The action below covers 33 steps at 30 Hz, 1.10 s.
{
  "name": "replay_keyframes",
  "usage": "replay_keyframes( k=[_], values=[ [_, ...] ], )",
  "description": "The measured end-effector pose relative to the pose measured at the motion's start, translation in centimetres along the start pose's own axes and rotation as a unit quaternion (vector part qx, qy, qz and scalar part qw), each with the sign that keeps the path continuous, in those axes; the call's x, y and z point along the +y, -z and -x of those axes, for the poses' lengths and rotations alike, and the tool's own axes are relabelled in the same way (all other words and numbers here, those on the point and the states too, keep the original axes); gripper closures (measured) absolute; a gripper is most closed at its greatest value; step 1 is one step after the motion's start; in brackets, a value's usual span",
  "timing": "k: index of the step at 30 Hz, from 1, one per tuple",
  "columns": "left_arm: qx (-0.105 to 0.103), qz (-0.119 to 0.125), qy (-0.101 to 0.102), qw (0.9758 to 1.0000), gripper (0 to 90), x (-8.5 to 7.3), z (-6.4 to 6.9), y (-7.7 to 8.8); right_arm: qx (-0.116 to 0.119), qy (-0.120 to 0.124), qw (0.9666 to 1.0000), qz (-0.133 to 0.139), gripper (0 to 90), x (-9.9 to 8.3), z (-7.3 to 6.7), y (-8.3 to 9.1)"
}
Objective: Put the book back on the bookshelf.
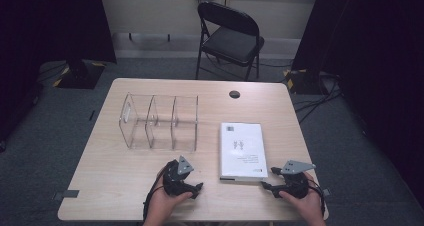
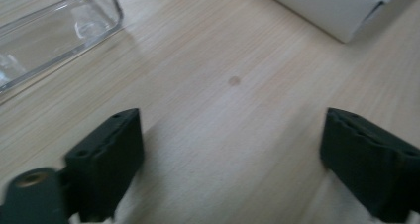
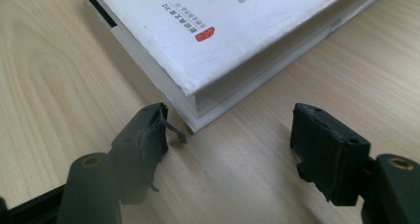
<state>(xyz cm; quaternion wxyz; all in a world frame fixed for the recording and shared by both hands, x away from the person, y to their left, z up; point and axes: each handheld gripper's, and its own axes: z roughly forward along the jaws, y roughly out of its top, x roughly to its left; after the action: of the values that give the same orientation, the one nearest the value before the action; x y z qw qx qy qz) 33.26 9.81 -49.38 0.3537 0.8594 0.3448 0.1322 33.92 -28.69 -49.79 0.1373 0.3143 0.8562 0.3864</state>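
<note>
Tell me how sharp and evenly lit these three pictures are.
High view: sharp, pale wooden table evenly lit, room edges dark. Left gripper view: soft, clear plastic divider rack showing glare. Right gripper view: white hardcover book crisp, bright, shading the wood beside it.

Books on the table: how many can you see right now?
1. The white book lies flat on the table's right half, beside the clear acrylic divider rack, just ahead of the right claw.
</note>
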Motion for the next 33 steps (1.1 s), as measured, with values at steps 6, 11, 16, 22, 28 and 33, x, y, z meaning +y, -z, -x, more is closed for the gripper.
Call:
replay_keyframes(
  k=[6,11,16,22,28,33],
  values=[
    [-0.024,0.012,-0.024,0.9994,18.4,2.2,1.6,-0.6,0.009,0.006,0.9997,0.022,34.1,1.0,-0.1,0.1],
    [-0.037,0.019,-0.033,0.9986,18.4,3.7,2.7,-2.0,0.016,0.018,0.9996,0.013,37.0,1.5,0.0,-0.5],
    [-0.041,0.016,-0.052,0.9977,19.5,5.0,3.2,-3.3,0.014,0.026,0.9996,0.003,39.2,1.5,0.0,-1.0],
    [-0.050,0.019,-0.053,0.9971,19.6,5.8,3.5,-4.4,0.028,0.031,0.9991,0.002,43.4,1.4,0.1,-1.4],
    [-0.052,0.010,-0.071,0.9961,21.1,5.9,4.1,-5.2,0.034,0.032,0.9989,0.004,45.5,1.5,0.1,-1.5],
    [-0.042,-0.008,-0.084,0.9955,17.4,5.9,4.4,-5.4,0.035,0.031,0.9989,0.008,46.1,1.6,0.1,-1.4]
  ],
)
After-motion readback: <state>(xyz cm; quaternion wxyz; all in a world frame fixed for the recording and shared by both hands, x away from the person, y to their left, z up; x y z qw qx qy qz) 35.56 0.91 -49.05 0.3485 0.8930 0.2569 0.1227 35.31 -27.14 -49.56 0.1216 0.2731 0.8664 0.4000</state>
